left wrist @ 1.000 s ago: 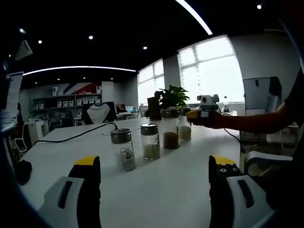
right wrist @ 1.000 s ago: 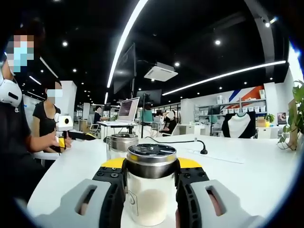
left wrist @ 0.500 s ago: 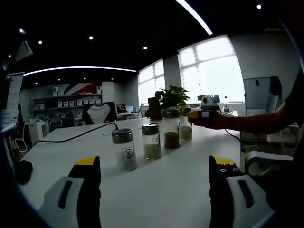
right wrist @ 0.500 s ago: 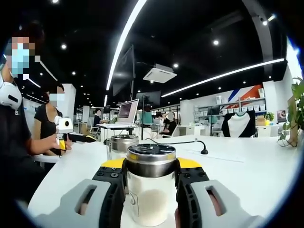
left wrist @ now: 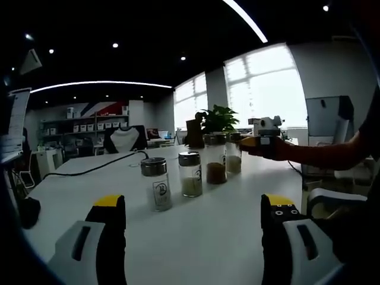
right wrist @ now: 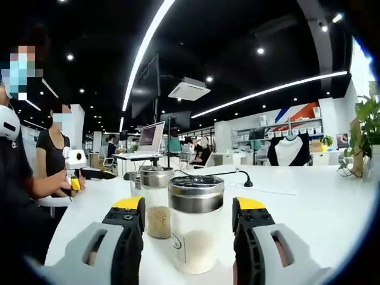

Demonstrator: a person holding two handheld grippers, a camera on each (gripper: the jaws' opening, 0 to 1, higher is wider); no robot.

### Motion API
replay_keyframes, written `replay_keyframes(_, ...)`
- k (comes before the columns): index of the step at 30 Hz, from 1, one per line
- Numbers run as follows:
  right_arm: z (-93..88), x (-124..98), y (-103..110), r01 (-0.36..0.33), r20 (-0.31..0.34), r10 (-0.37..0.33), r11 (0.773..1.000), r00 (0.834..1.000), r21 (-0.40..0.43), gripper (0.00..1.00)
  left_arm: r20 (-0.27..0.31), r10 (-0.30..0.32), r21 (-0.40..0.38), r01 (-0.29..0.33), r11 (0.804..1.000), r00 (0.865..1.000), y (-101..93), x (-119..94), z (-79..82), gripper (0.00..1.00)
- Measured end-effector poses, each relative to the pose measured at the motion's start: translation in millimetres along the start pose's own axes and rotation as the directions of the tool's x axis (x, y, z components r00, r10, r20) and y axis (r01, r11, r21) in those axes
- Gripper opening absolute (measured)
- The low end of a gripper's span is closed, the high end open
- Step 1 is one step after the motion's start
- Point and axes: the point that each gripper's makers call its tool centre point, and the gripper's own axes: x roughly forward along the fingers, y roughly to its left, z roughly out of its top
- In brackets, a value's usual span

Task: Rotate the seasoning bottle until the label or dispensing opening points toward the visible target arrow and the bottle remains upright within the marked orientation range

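Right gripper view: right tongs (right wrist: 187, 228) spread apart, seasoning bottle (right wrist: 195, 224) w/ white grains upright between jaws, gaps both sides, on white bench (right wrist: 309, 202). Brown-filled jar (right wrist: 156, 202) just behind. Left gripper view: left tongs (left wrist: 193, 222) wide apart, nothing between. Ahead, four jars in a row; nearest jar (left wrist: 157, 183), farthest at the right tongs.

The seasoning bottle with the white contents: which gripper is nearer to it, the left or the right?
Right. The right gripper stands open with its jaws on either side of the white-filled bottle. The left gripper hangs open well short of the bottle row.
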Motion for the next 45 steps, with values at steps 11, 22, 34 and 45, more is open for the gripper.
replay_keyframes(11,4.5,-9.6,15.3,0.185,-0.019,-0.186,0.982,0.982,-0.044,0.69,0.011,0.029,0.007,-0.029,1.0,1.0,4.1,0.2,3.0,1.0)
replay_keyframes(22,-10.1,-30.6,50.5,0.276,-0.044,-0.28,0.957,0.959,-0.09,0.77,0.013,0.046,0.021,-0.046,0.999,0.999,-3.7,3.7,7.2,1.0)
replay_keyframes(34,-18.7,-44.7,80.1,0.268,-0.058,-0.271,0.962,0.961,-0.06,0.91,0.017,0.083,0.003,-0.083,0.997,0.996,-14.7,-4.8,5.5,1.0)
replay_keyframes(45,-17.5,-66.2,107.9,0.27,-0.055,-0.274,0.96,0.96,-0.073,0.99,0.016,0.086,0.017,-0.086,0.996,0.996,-35.0,-21.6,7.3,1.0)
